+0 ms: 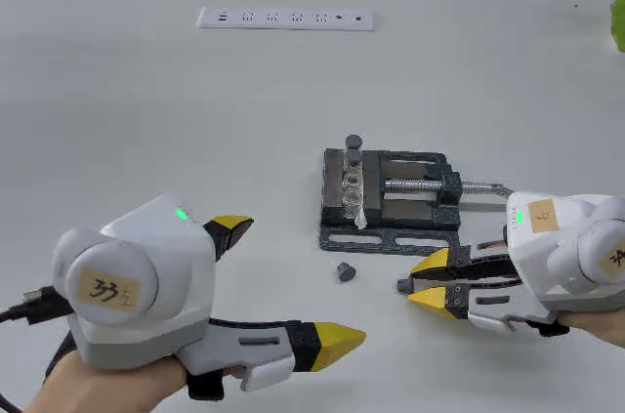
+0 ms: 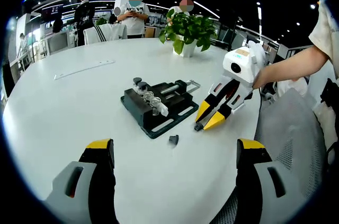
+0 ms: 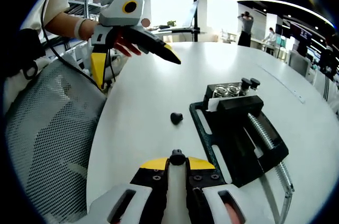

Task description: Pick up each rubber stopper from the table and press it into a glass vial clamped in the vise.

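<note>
Big white worktop [image 1: 146, 120], w/ the vise [image 1: 410, 206] sat mid-right and a row of glass vials [image 1: 352, 190] clamped upright in it; the far-end ones looked capped, the rest open. Left gripper [image 1: 286, 281] hung low-left, jaws spread wide, nothing in them. Right gripper [image 1: 418, 284] had its jaws pinched shut on a rubber stopper [image 1: 404, 285], held right at the tips, near the vise's front edge. A loose stopper [image 1: 346, 271] lay on the worktop btw the two grippers, just in front of the vise. Imo these stoppers were light, squishy and grippy, so best grabbed by the fat top end w/ the narrow end free. Vials were thin glass, prob fragile: push straight down, no sideways force.
</note>
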Tool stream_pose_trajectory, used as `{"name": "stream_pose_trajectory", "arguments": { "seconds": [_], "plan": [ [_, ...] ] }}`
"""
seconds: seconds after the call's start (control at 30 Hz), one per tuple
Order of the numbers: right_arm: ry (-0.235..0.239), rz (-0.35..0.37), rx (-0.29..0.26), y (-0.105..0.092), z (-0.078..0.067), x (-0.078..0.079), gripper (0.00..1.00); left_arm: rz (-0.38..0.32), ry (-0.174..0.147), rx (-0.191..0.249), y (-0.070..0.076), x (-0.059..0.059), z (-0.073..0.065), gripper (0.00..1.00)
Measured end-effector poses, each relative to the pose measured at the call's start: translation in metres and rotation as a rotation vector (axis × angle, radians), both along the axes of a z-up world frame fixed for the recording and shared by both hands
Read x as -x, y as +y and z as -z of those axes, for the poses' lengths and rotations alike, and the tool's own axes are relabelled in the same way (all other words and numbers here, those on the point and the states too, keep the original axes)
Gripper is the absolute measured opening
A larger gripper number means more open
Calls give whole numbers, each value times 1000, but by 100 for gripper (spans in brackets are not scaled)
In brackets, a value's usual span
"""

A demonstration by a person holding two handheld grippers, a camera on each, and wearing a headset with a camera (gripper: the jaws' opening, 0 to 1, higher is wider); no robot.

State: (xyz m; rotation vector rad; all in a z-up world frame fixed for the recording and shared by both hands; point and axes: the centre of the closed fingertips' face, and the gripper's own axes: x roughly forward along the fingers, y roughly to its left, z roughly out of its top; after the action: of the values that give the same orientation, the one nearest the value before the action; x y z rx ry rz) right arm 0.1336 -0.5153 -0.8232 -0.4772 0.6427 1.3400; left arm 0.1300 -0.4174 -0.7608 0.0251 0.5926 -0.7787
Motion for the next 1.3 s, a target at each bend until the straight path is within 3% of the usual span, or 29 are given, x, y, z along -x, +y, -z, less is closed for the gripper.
{"name": "stream_pose_trajectory", "arguments": {
  "seconds": [0.2,0.27,0.53,0.67,0.77,0.97,1.3],
  "plan": [
    [2,4,-3,1,-3,0,7,16,1,-14,-1,2,3,95],
    [21,5,0,0,-8,1,7,27,-1,-22,-3,2,3,95],
    [33,-48,104,-8,-26,6,6,122,-37,-104,-10,1,7,89],
    [26,-111,183,-12,-38,10,6,189,-57,-132,-23,2,7,81],
    [8,-148,197,-8,-49,12,6,230,-80,-147,-32,0,6,78],
    [-25,-226,238,-2,-73,15,6,319,-132,-169,-63,1,1,61],
    [-67,-315,279,2,-91,18,6,388,-146,-138,-88,4,-13,28]
  ]
}}
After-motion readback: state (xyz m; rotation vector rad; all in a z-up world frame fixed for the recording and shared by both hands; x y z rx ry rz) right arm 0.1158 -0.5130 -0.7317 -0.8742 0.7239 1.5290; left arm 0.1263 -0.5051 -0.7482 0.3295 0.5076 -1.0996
